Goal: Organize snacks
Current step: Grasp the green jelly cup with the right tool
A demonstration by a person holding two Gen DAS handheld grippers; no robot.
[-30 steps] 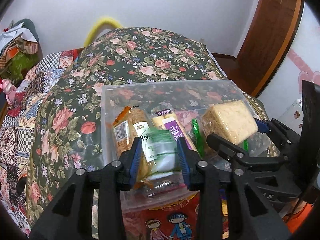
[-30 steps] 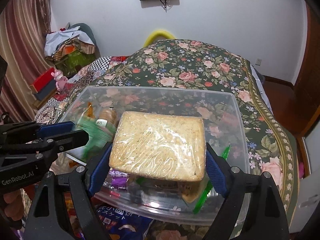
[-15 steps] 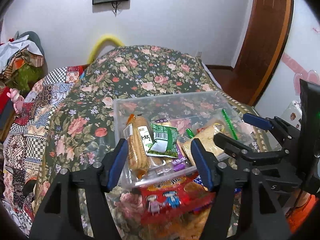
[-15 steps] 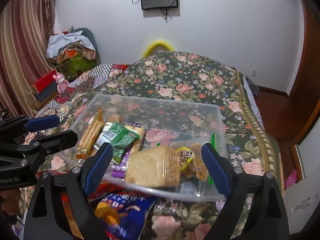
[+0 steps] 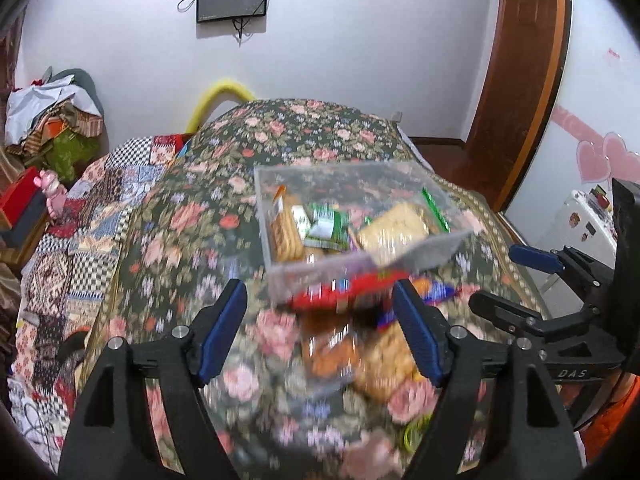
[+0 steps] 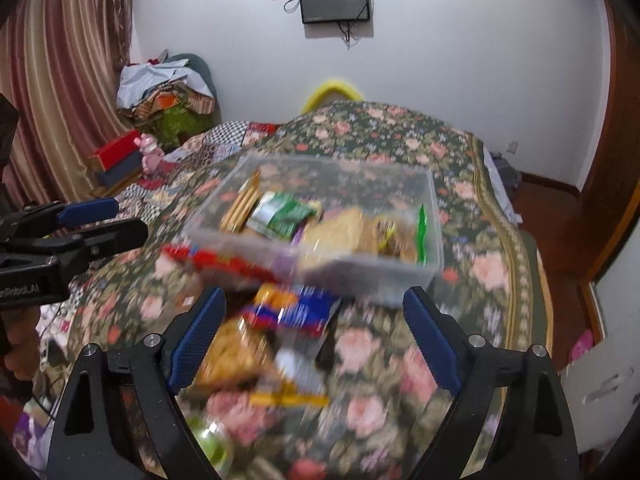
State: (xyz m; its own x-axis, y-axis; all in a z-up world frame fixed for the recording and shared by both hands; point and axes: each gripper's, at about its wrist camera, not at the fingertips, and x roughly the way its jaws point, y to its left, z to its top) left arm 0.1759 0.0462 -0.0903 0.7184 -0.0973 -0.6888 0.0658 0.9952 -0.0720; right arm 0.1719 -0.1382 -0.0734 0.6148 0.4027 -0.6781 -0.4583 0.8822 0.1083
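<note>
Left wrist: left gripper (image 5: pixel 320 330) jaws just spread wide, empty; clear bin (image 5: pixel 280 268) on the bedspread (image 5: pixel 168 248) holds several packs. Right wrist: right gripper (image 6: pixel 316 340) wide, empty; loose snacks (image 6: pixel 294 314) in front of the bin remain unsorted.

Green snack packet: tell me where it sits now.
In both wrist views the green snack packet lies inside the clear bin, between the biscuit sticks and the wrapped noodle block.

The room is evenly and softly lit; no strong shadows are seen. The flowered bedcover (image 5: pixel 304 136) and the near snack packets (image 6: pixel 288 312) are smeared by motion blur. Edges are bent and darkened by the fisheye lens.
</note>
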